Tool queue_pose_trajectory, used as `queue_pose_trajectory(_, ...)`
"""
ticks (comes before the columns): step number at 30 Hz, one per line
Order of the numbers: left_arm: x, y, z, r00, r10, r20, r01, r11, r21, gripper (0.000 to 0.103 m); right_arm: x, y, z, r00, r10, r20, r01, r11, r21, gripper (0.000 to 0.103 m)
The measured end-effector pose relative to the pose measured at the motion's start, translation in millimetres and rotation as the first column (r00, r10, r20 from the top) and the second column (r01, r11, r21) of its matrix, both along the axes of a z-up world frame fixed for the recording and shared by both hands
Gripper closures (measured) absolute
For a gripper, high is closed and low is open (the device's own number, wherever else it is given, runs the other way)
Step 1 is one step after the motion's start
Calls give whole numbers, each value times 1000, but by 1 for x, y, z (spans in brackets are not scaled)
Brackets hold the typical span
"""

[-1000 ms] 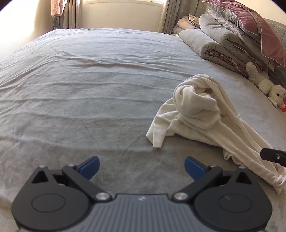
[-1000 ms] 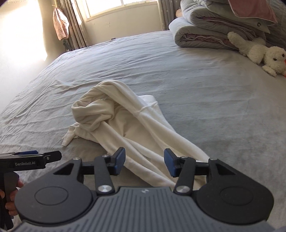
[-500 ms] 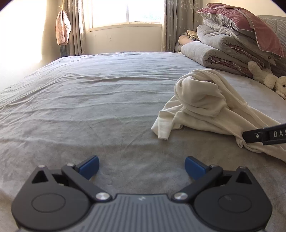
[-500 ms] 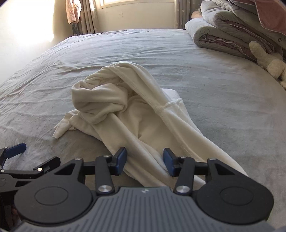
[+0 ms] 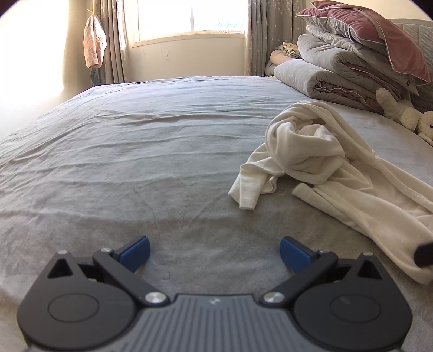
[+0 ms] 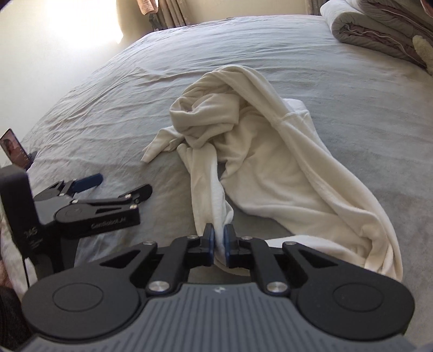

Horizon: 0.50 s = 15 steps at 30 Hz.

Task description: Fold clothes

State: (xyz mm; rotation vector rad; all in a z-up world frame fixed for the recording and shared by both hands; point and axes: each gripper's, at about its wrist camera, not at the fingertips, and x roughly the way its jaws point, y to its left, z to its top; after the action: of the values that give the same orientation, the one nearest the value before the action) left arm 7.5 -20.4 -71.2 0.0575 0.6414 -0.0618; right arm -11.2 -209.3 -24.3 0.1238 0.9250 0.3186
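Observation:
A crumpled cream-white garment [image 5: 319, 162] lies on the grey bed sheet [image 5: 135, 151], right of centre in the left wrist view. In the right wrist view the garment [image 6: 259, 151] fills the middle. My right gripper [image 6: 219, 238] is shut on a near edge of the garment and lifts a taut strip of it. My left gripper [image 5: 213, 251] is open and empty, low over bare sheet, left of the garment; it also shows in the right wrist view [image 6: 119, 186].
Folded grey quilts and a mauve pillow [image 5: 351, 65] are stacked at the far right, with a white plush toy [image 5: 400, 111] beside them. A phone [image 6: 15, 151] stands at the bed's left edge. A window [image 5: 189, 19] and curtains lie beyond the bed.
My right gripper has closed on the garment's near edge and pulled a strip of it up. The left gripper has stayed open, its view tilting up toward the window.

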Motion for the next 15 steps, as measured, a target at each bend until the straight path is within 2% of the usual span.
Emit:
queue_pose_trajectory(6,0,1,0,1000,-1,0,1,1000,0,0,-25,1,0,993,99,-65,-102,994,-39,92)
queue_pose_trajectory(11,0,1,0,1000,-2,0,2,1000,0,0,-18,-1,7,997,76,-15,-76,997,-13,86)
queue_pose_trajectory(14,0,1,0,1000,-2,0,2,1000,-1,0,-9,-1,12,1000,24,17,-24,1000,-4,72)
queue_pose_trajectory(15,0,1,0,1000,-2,0,2,1000,-1,0,-6,0,13,1000,5,31,-5,1000,-5,64)
